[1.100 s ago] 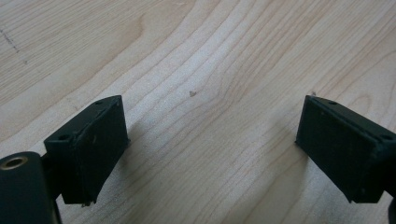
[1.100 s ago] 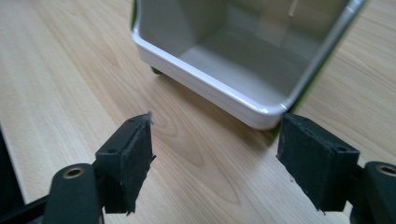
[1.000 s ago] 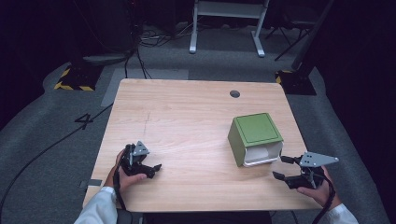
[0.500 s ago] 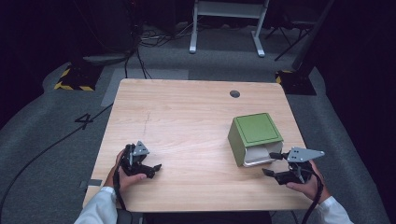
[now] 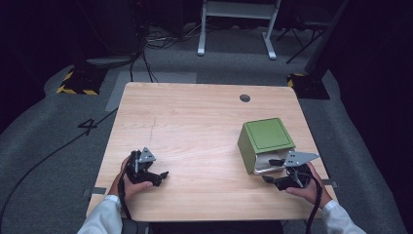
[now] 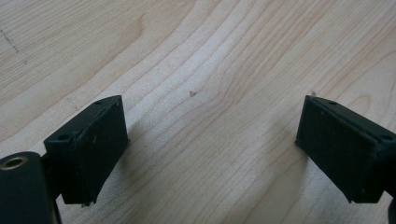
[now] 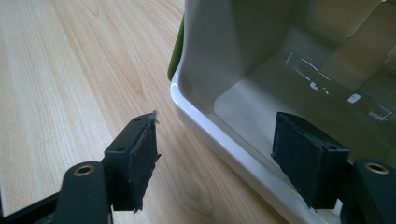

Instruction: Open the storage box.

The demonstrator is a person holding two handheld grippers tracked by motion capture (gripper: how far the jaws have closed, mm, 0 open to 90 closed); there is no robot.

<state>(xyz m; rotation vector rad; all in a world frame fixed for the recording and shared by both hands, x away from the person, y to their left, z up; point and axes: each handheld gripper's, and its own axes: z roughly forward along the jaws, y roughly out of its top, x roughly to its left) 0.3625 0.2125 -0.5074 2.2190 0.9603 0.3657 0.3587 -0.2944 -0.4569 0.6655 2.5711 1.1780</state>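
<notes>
A green bin (image 5: 265, 136) with a white inside lies on its side at the table's right, its opening facing the near edge. My right gripper (image 5: 269, 170) is open at that opening. In the right gripper view the bin's white rim (image 7: 196, 112) runs between the jaws of the right gripper (image 7: 217, 154), with one jaw inside the bin and the other over the wood outside. My left gripper (image 5: 160, 176) rests open near the front left of the table. In the left gripper view only bare wood lies between the jaws of the left gripper (image 6: 210, 149).
The wooden table (image 5: 195, 122) has a round dark cable hole (image 5: 245, 98) at its back right. Grey carpet with cables and a white stand's legs (image 5: 234, 34) lie beyond the far edge. A white sleeve (image 5: 104, 219) covers the left forearm.
My right gripper has moved in from the table's right edge to the bin's opening, and its jaws now straddle the rim. The left gripper has not moved.
</notes>
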